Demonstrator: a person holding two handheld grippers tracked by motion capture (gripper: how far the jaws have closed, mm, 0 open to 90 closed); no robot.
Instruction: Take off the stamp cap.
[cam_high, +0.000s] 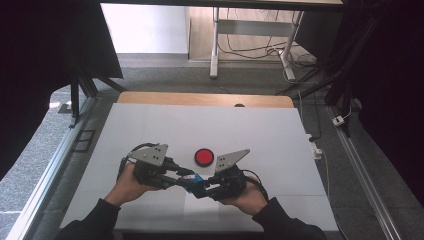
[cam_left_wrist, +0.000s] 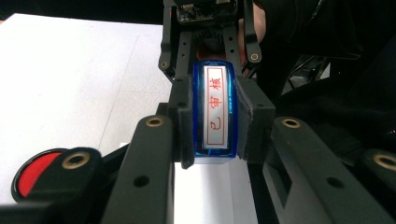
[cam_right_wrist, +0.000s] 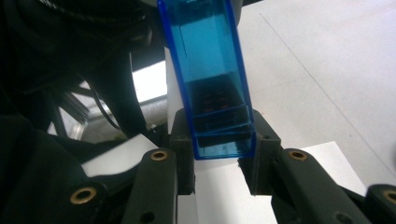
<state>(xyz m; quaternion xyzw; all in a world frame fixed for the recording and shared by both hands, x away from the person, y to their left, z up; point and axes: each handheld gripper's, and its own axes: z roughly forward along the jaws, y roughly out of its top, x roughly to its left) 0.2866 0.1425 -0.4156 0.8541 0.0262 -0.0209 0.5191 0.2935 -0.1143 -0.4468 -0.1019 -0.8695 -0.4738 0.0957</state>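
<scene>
The blue stamp (cam_left_wrist: 215, 112) hung between both tools above the table — the left gripper (cam_left_wrist: 214, 123) clamped on its labelled end, the right gripper (cam_right_wrist: 219, 151) clamped on the clear blue cap end. Just beyond them lay the red ink pad (cam_high: 204, 157). Pulling off-axis could jam the cap — or the slick plastic might slip from one grip and drop.

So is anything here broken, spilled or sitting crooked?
Nothing stands out. Both tongs, left and right, are closed on one blue stamp, held above the white table. Its red lettering looks clean. The red disc lies flat nearby.
</scene>
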